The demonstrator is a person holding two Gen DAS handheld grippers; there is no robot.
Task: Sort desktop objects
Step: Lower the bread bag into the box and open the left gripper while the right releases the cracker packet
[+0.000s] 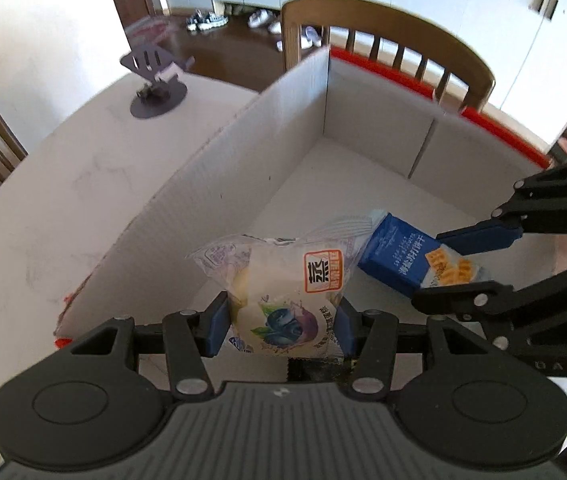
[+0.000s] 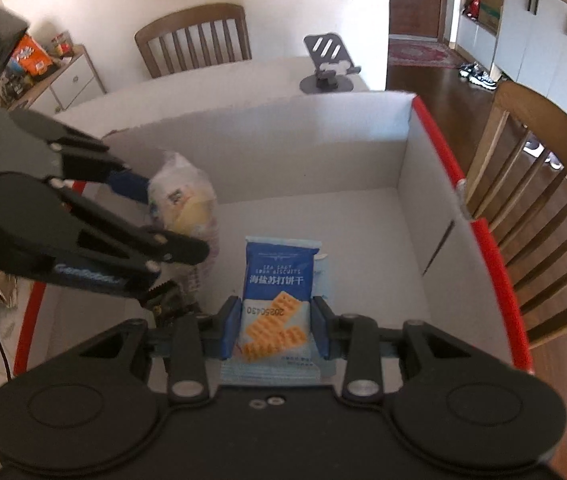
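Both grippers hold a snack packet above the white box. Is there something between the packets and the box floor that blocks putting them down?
Nothing visible blocks them. The left gripper grips the blueberry bread packet and the right gripper grips the blue biscuit packet, both inside the walls of the white box. The floor under and ahead of them looks bare.

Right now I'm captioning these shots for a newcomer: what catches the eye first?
Two snack packets held over a white box with a red rim. The left gripper clamps a clear blueberry bun packet; the right gripper clamps a blue biscuit packet beside it, box floor bare beneath.
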